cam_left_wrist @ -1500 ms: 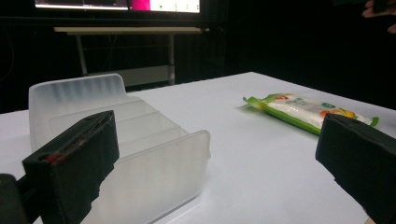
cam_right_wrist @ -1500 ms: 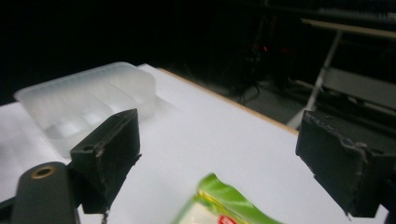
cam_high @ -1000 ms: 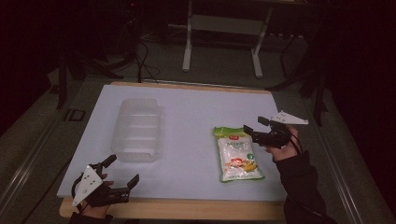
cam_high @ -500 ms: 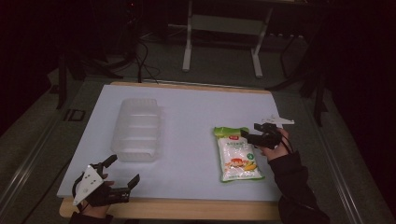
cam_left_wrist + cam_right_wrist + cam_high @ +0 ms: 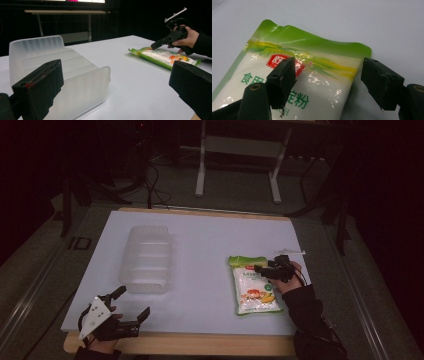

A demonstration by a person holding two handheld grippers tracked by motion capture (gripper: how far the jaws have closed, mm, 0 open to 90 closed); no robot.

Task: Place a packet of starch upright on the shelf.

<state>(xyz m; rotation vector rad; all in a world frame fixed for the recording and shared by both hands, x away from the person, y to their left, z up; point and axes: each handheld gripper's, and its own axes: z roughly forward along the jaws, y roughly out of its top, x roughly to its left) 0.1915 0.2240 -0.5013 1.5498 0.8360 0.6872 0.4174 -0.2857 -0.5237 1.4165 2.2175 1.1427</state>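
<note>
Dark room all around, and from the high view I am seeing a white table [image 5: 210, 245]; my right gripper [image 5: 263, 269] is sitting over the top end of the green bag [image 5: 252, 290], jaws apart and just now closing a bit; my left gripper [image 5: 131, 305] is waiting near the clear box [image 5: 146, 260], jaws wide; in the left gripper view the clear box [image 5: 62, 72] is lying just ahead; in the right gripper view my jaws are standing apart over the bag [image 5: 294, 75], not pinching it.

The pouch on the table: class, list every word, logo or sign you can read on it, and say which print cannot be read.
"食用" (first characters, cut off by the jaw) and "淀粉" (partly hidden), green print on the pouch.
Red logo above it: white characters, too blurred to read.
High view: print on the pouch too small to read.
Plastic container: no text.
</note>
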